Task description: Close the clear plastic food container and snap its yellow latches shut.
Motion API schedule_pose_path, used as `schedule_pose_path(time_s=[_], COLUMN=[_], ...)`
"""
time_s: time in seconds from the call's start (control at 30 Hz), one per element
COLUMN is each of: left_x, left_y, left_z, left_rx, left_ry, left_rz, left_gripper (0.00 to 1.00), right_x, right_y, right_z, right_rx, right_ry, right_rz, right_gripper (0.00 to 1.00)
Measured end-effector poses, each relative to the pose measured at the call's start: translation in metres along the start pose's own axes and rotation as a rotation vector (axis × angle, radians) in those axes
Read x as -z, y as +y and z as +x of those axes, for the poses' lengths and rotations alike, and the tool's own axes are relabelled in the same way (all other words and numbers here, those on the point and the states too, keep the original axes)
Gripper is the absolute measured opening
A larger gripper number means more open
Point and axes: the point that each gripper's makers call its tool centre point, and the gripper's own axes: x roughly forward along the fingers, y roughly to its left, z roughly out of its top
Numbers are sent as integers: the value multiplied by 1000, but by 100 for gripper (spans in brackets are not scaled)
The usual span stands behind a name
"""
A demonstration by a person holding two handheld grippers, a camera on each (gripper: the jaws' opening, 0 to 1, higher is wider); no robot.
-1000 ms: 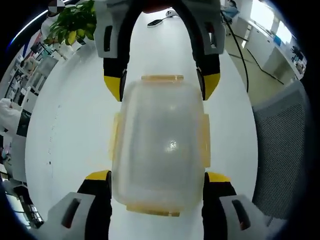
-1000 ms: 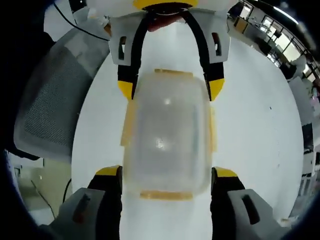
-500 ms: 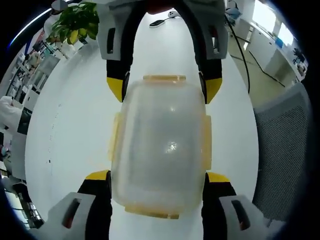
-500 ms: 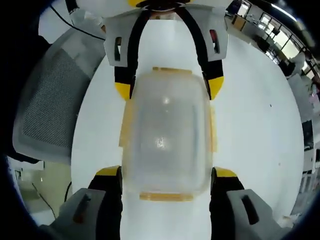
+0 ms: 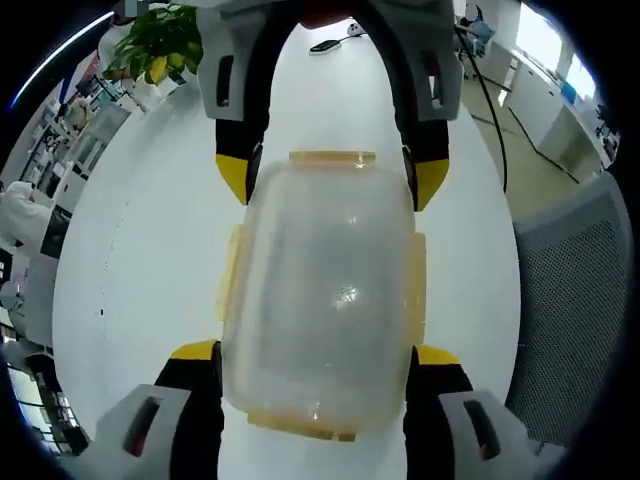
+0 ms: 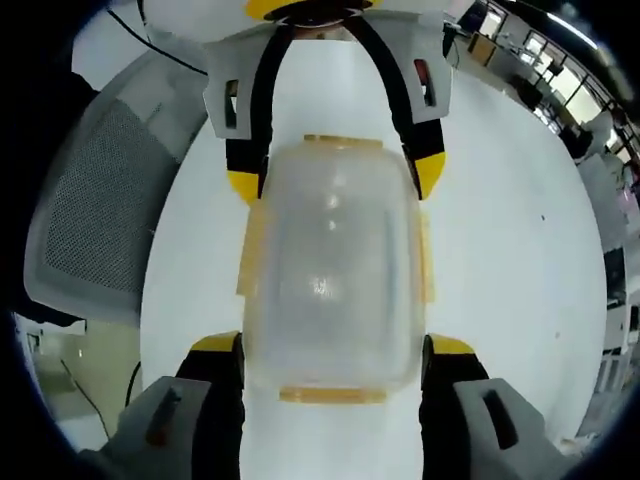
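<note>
I've got the container [image 5: 320, 295] lengthwise between my left gripper [image 5: 318, 365] and right gripper [image 6: 330, 355], both spread wide astride opposite ends, equally near.

Left claw [image 5: 314, 355]: two black jaws with yellow tips, mounted in light grey housings with dark oval slots. Right claw [image 6: 331, 350]: the same build, black jaws, yellow tips, grey slotted housings; its black inner arms curve into an arch

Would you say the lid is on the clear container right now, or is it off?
On. The lid covers the clear container, with yellow latches around its rim. Whether they are snapped, I cannot tell.
</note>
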Motion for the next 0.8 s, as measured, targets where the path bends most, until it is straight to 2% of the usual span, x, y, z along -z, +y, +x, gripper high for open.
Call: schedule_pose_path(time_s=[0.27, 0.8], left_x=[11, 38], left_y=[-1, 0], left_z=[-4, -14], left_rx=[-21, -42], left_ry=[-12, -8], left_rz=[-57, -109], left_gripper=[71, 71], right_x=[-11, -40], right_y=[-3, -5], right_z=[6, 17], right_rx=[-3, -7], right_ry=[4, -5], right_rz=[-35, -53], right_gripper=[69, 70])
